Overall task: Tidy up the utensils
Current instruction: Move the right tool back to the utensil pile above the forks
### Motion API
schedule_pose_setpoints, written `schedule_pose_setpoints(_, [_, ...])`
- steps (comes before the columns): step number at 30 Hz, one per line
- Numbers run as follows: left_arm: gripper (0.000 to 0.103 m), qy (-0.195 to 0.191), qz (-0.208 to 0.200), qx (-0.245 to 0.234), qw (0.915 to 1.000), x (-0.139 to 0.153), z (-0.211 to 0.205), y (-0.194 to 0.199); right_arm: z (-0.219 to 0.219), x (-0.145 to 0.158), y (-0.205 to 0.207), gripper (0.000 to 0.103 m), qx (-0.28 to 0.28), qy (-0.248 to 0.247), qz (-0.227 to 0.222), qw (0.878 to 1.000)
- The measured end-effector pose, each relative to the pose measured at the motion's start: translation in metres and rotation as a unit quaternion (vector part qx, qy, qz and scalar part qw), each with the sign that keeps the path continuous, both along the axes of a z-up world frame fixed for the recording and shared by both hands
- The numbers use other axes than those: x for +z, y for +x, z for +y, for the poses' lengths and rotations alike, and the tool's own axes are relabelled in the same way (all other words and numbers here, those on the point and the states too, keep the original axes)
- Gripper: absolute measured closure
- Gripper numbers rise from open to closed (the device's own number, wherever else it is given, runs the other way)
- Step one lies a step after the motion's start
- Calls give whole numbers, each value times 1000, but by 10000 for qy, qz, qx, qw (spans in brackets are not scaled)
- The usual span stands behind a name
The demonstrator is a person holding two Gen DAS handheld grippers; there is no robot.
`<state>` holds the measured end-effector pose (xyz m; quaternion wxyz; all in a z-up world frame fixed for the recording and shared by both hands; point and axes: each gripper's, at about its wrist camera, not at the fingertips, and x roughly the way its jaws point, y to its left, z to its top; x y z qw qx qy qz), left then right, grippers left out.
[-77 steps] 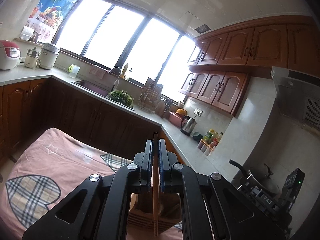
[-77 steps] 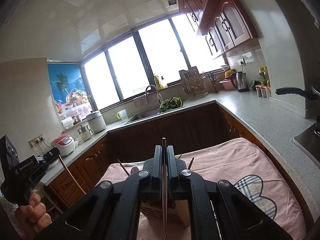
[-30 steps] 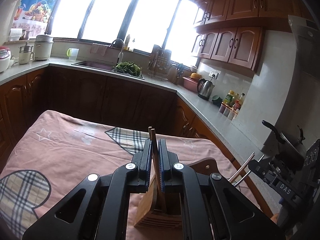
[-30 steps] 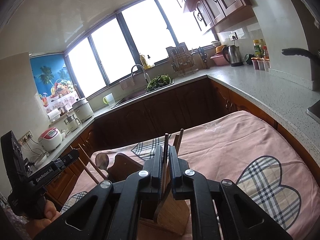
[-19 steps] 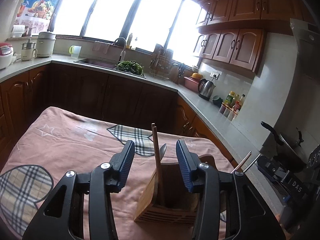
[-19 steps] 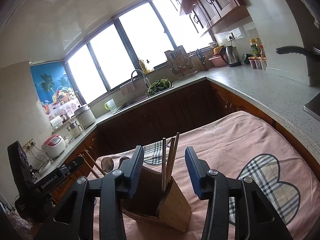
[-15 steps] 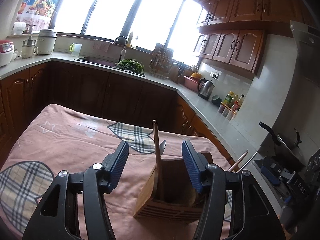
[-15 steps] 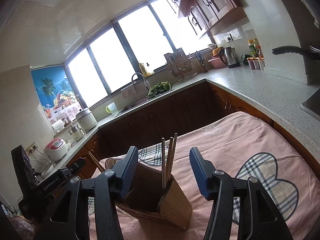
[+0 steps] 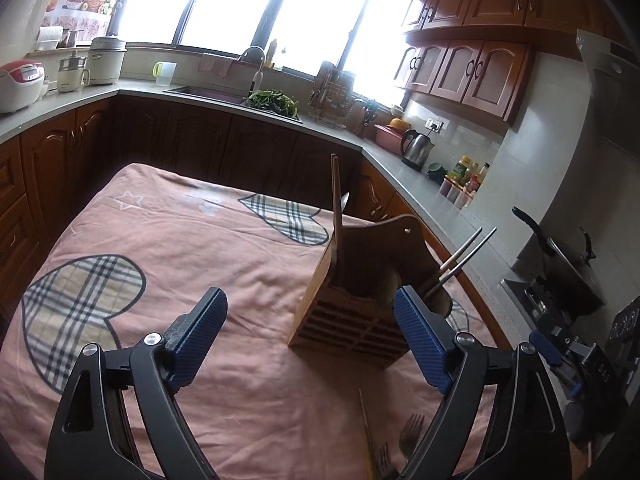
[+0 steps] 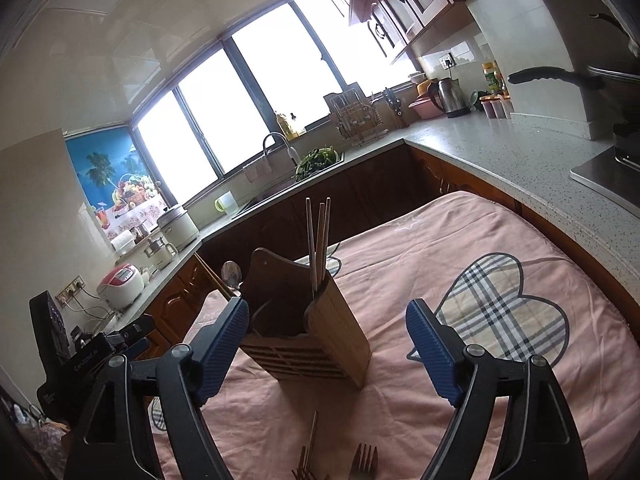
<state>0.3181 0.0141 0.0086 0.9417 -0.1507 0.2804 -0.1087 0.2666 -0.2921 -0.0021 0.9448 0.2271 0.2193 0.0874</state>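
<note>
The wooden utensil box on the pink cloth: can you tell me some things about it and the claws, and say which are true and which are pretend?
1. The slatted wooden utensil box stands upright on the pink cloth with checked hearts. True.
2. The left claw is squeezing a chopstick. False: its blue pads are wide apart with nothing between them.
3. Three pale wooden chopsticks stick up out of the box. True.
4. The right claw is shut tight. False: it is open and holds nothing.
5. A metal fork lies on the cloth in front of the box. True.
6. The box is lying on its side. False: it stands upright, its open top facing up.
</note>
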Motion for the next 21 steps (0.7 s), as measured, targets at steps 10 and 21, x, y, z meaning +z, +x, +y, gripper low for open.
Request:
schedule_pose_setpoints(10, [16,-36,699,-88,9975,-49,2,-37,-1,-33,-43,20,70,-156,479,9987])
schedule_pose_setpoints(21, [16,-23,1105,-96,9938,-85,5,-60,12,-74,-68,20,283,-312,967,9944])
